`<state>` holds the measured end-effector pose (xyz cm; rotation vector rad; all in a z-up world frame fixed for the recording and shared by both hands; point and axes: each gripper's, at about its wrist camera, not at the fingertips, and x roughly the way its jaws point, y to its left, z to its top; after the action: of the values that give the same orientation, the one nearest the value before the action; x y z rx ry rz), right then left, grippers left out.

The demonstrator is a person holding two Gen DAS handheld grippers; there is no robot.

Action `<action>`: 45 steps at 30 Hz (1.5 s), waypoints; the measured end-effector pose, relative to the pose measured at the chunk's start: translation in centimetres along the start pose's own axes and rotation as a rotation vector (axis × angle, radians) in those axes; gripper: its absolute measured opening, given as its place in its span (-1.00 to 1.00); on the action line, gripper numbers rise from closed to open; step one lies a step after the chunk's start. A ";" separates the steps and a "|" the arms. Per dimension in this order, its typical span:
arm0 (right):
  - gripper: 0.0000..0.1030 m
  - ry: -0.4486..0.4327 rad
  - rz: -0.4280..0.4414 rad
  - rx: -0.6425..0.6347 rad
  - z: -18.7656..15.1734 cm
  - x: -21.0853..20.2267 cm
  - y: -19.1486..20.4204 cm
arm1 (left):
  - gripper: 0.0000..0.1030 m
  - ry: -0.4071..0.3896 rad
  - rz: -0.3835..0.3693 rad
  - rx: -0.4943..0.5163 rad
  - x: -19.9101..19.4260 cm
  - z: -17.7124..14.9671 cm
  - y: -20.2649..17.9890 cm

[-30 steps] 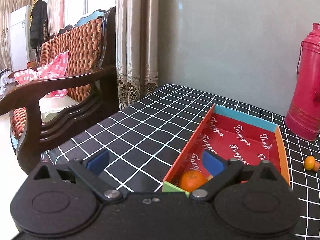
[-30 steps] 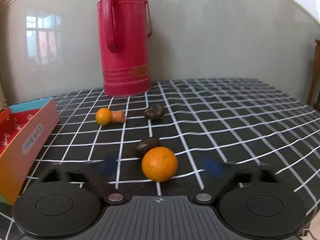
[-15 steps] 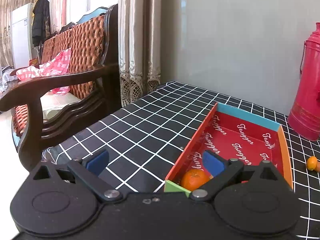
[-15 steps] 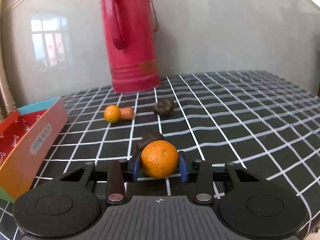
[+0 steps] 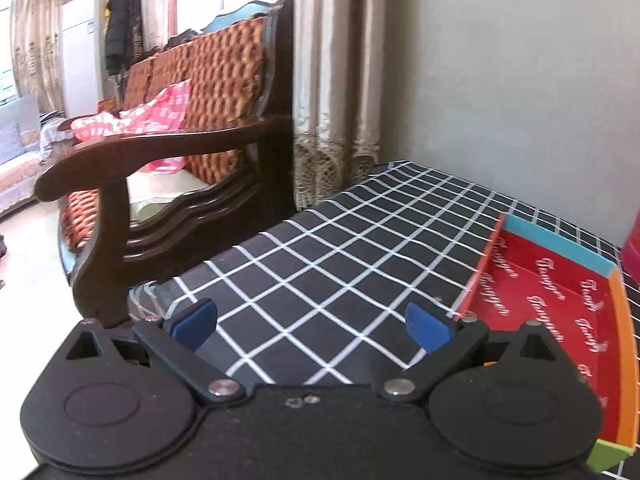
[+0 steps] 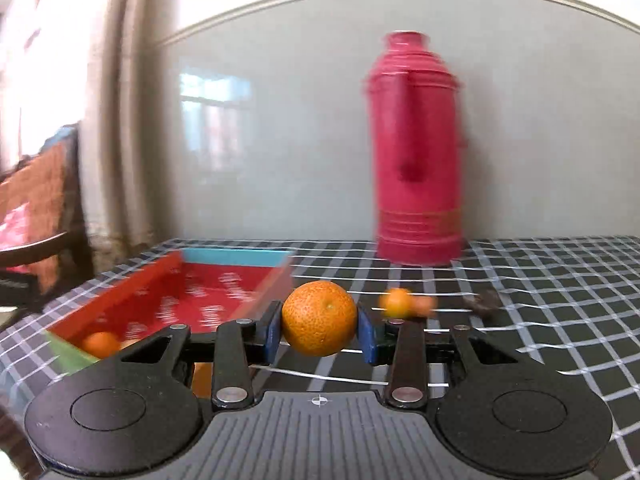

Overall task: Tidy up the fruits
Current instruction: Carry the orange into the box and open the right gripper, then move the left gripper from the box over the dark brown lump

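My right gripper [image 6: 319, 332] is shut on an orange [image 6: 319, 323] and holds it above the table, just right of the red box [image 6: 172, 300]. Another orange [image 6: 100, 345] lies in the box's near corner. A small orange fruit [image 6: 395, 302] with a smaller orange piece beside it and a dark fruit [image 6: 484, 303] lie on the checked cloth to the right. My left gripper [image 5: 310, 322] is open and empty over the cloth, left of the red box [image 5: 536, 300].
A tall red thermos [image 6: 416, 152] stands against the back wall. A wooden armchair [image 5: 168, 152] and curtains [image 5: 336, 80] stand left of the table. The table's left edge [image 5: 160, 292] is close to my left gripper.
My right gripper closed on the orange, lifted it and swung left toward the box. My left gripper turned left, away from the box, staying open.
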<state>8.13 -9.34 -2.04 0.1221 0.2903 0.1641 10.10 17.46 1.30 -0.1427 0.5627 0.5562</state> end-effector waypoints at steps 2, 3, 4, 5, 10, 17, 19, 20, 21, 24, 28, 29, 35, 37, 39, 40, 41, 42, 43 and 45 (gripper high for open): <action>-0.24 0.003 0.047 -0.021 0.0 0.2 1.3 | 0.84 0.006 0.012 -0.014 0.3 0.1 1.0; -0.24 0.006 0.064 -0.032 0.0 0.5 1.9 | 0.84 0.009 0.019 -0.018 0.4 0.2 1.4; -0.24 0.006 0.081 -0.045 0.0 0.7 2.5 | 0.84 0.012 0.027 -0.023 0.5 0.2 1.8; -0.24 0.006 0.091 -0.057 0.0 0.9 3.1 | 0.84 0.014 0.032 -0.029 0.7 0.3 2.2; -0.24 0.021 0.123 -0.121 -0.7 2.0 5.6 | 0.84 0.015 0.053 -0.045 1.0 0.5 3.7; 0.18 0.023 0.109 -0.186 -1.3 3.2 7.3 | 0.84 0.015 0.072 -0.060 1.3 0.7 4.9; 0.83 -0.004 0.075 -0.193 -1.5 3.2 7.7 | 0.84 0.015 0.075 -0.063 1.4 0.8 5.0; 0.85 -0.037 0.063 -0.184 -1.5 2.8 7.6 | 0.84 0.015 0.075 -0.064 1.4 0.8 5.0; 0.85 -0.057 0.062 -0.179 -1.4 2.5 7.6 | 0.84 0.014 0.074 -0.063 1.3 0.8 5.0; 0.85 -0.080 0.046 -0.168 -1.0 2.0 7.3 | 0.84 0.016 0.069 -0.054 1.3 0.7 4.9; 0.87 -0.061 0.010 -0.188 -0.9 2.0 6.8 | 0.84 0.013 0.058 -0.038 1.2 0.6 3.8; 0.92 -0.059 -0.004 -0.192 -0.9 2.0 6.6 | 0.84 0.012 0.053 -0.034 1.1 0.6 3.5; 1.00 -0.050 -0.092 -0.160 -0.4 1.5 4.5 | 0.84 0.006 0.027 -0.005 0.6 0.3 1.5; 1.00 -0.041 -0.122 -0.153 -0.3 1.4 4.0 | 0.84 0.006 0.018 0.000 0.5 0.2 0.9; 1.00 -0.030 -0.162 -0.152 -0.2 1.3 3.4 | 0.84 0.000 0.005 0.011 0.2 0.1 0.1; 1.00 -0.025 -0.185 -0.152 -0.2 1.3 3.0 | 0.84 -0.008 -0.005 0.020 -0.1 0.1 -0.4; 1.00 -0.020 -0.210 -0.153 -0.2 1.2 2.7 | 0.84 -0.021 -0.017 0.035 -0.5 -0.1 -1.0; 1.00 -0.017 -0.239 -0.153 -0.2 1.1 2.3 | 0.84 -0.033 -0.029 0.049 -0.8 -0.2 -1.6; 1.00 -0.013 -0.267 -0.154 -0.2 1.0 1.9 | 0.84 -0.045 -0.044 0.067 -1.1 -0.3 -2.3; 1.00 -0.004 -0.332 -0.148 -0.1 0.8 0.7 | 0.84 -0.071 -0.082 0.106 -2.0 -0.7 -4.0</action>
<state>8.73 -8.48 -2.21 -0.0728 0.2890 -0.1440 10.50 12.98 1.69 -0.0454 0.5140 0.4487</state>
